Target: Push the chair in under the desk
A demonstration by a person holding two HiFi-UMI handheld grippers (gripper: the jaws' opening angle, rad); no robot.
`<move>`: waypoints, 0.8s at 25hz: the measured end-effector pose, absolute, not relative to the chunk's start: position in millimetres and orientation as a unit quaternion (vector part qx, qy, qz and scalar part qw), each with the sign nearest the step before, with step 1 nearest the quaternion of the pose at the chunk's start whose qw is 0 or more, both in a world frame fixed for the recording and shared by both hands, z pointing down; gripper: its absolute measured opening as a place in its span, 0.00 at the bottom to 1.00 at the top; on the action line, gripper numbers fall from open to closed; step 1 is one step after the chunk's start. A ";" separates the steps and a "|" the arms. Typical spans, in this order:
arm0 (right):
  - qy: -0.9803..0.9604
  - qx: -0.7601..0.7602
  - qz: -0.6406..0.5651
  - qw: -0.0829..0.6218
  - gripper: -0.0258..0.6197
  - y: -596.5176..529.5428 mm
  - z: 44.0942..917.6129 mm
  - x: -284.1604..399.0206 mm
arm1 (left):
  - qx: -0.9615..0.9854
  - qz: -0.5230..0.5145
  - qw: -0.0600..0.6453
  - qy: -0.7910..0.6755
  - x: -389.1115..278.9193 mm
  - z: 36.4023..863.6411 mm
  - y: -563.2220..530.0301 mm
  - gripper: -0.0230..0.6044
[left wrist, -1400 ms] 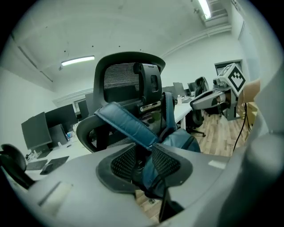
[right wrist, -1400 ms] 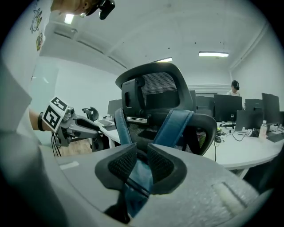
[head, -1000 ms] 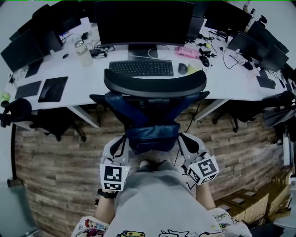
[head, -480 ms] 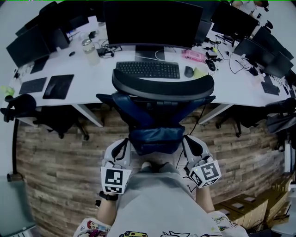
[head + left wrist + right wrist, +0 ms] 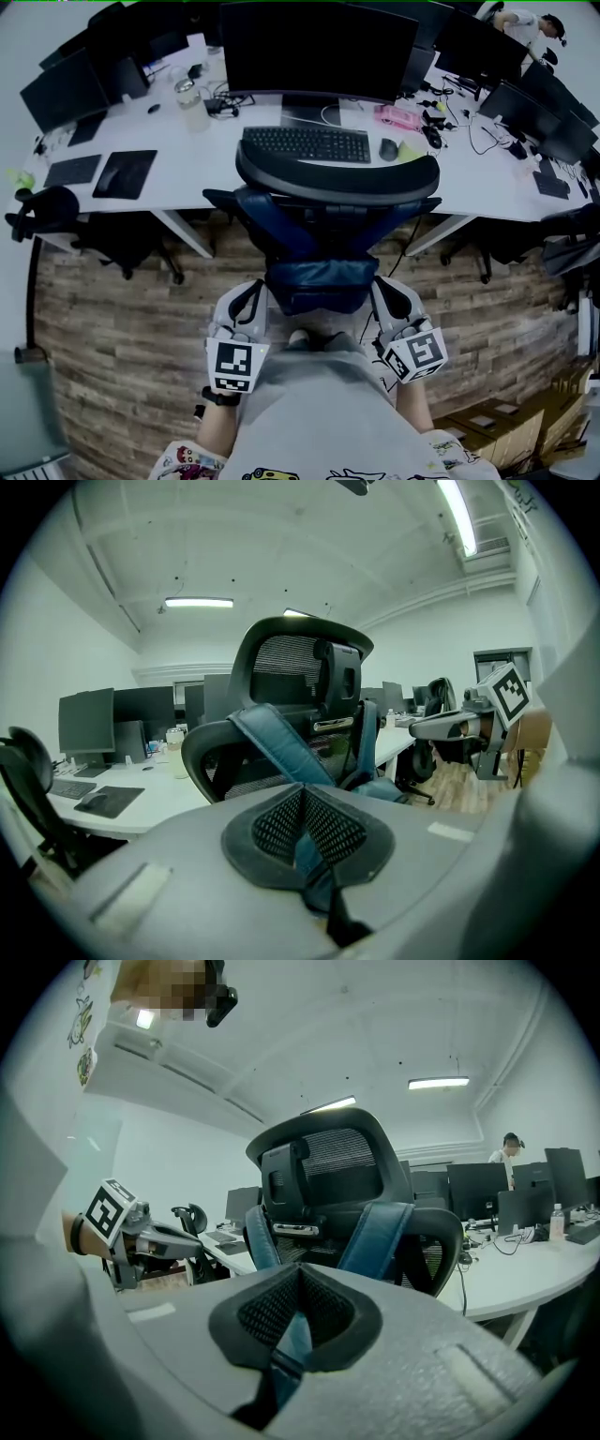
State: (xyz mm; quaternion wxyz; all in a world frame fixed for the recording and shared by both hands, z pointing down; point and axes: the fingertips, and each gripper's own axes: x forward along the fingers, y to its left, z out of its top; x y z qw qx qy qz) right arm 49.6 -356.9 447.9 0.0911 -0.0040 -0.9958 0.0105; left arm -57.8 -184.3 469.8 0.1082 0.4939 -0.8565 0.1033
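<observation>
head view: chair (image 5: 337,178) faces the desk (image 5: 187,183) at its edge, between the slanted desk legs (image 5: 178,234), with the keyboard (image 5: 307,143) beyond. left gripper (image 5: 249,298) and right gripper (image 5: 386,294) flank its blue lower back.
left gripper view: jaws clenched together, chair close ahead.
right gripper view: jaws likewise clenched.

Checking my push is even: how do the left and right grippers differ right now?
The left gripper sits at the chair's left side, the right gripper at its right. The left gripper's marker cube looks square-on in the head view; the right gripper's is turned diagonally. Both have shut fingers beside its blue lower back.
</observation>
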 end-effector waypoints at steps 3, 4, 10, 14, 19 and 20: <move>-0.996 -0.004 0.004 0.090 0.04 -354.3 444.9 49.1 | 0.496 0.102 0.102 -0.856 -58.2 466.1 -184.8 0.05; -0.996 -0.004 0.000 0.090 0.04 -354.0 444.3 49.1 | 0.497 0.102 0.103 -0.856 -57.8 466.1 -184.8 0.05; -0.996 -0.005 -0.015 0.088 0.04 -350.5 438.9 48.3 | 0.497 0.099 0.090 -0.857 -57.4 458.7 -184.7 0.05; -0.996 -0.013 -0.021 0.085 0.04 -345.8 434.2 44.5 | 0.494 0.098 0.086 -0.859 -59.5 455.2 -181.7 0.05; -0.996 -0.009 -0.018 0.085 0.04 -345.8 431.7 43.7 | 0.493 0.094 0.081 -0.861 -59.4 452.3 -181.2 0.05; -0.996 -0.008 -0.018 0.085 0.04 -346.2 431.7 43.9 | 0.492 0.094 0.082 -0.862 -59.2 452.9 -180.5 0.05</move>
